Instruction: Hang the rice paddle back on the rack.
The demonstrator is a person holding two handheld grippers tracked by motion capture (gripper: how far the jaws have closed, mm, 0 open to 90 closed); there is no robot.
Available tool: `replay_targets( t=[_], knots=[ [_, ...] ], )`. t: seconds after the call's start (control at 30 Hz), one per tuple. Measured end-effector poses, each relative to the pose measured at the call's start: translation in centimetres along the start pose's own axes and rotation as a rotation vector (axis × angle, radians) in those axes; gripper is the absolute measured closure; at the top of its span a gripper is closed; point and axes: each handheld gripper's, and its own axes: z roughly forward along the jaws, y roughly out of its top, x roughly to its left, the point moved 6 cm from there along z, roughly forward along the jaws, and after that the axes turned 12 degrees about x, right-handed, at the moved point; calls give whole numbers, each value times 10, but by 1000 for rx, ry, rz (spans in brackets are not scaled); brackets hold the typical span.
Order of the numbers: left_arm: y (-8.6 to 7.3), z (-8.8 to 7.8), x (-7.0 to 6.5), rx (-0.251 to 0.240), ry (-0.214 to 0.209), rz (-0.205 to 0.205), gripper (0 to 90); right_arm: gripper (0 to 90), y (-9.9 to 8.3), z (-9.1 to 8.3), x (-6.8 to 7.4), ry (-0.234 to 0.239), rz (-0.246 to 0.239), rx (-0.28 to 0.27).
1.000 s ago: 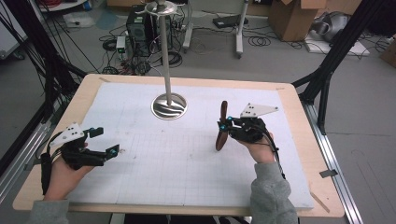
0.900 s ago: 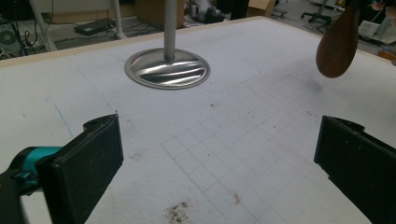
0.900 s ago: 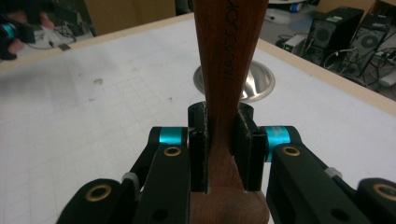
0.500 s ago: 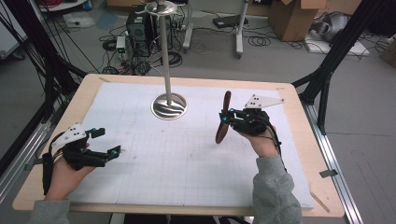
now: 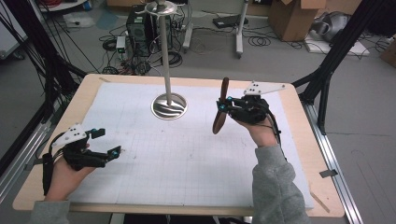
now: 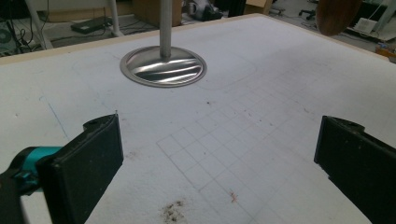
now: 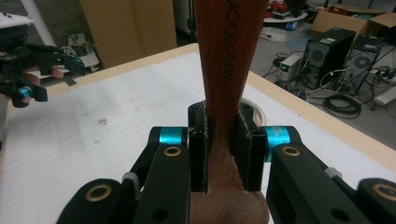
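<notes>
My right gripper (image 5: pixel 223 106) is shut on a long dark wooden utensil (image 5: pixel 219 120), lifted above the right half of the white grid mat (image 5: pixel 187 158). The utensil stands nearly upright, its broad end low and its thin end high. In the right gripper view both pads clamp the wooden handle (image 7: pixel 231 56) at my gripper's (image 7: pixel 222 140) centre. My left gripper (image 5: pixel 108 141) rests on the mat at the near left, jaws wide apart and empty; the left gripper view has bare mat between the jaws of that gripper (image 6: pixel 217 158). The utensil's (image 6: pixel 337 16) broad end hangs at that view's top right.
A metal stand with a round base (image 5: pixel 169 106) and a tall pole (image 5: pixel 163 46) stands at the mat's far middle, left of the utensil. The wooden table's edge (image 5: pixel 299 140) runs along the right. Computers, cables and boxes lie on the floor beyond.
My right hand has risen with the wooden utensil, drifting slightly toward the far right. The left hand has stayed in place.
</notes>
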Motion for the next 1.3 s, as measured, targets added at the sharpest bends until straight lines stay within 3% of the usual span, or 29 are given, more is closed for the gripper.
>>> replay_targets(
  t=[0.63,0.93,1.03,1.3],
  knots=[
    [-2,-5,2,-5,7,-7,17,774,33,12,-14,14,-12,19],
    [-5,-11,4,-6,11,-5,17,774,45,27,-23,6,-15,54],
    [-2,-14,0,-34,-22,-8,17,774,50,31,-26,12,-13,48],
    [-3,-17,-2,-37,-6,-4,17,774,64,31,-34,6,-17,31]
  ],
)
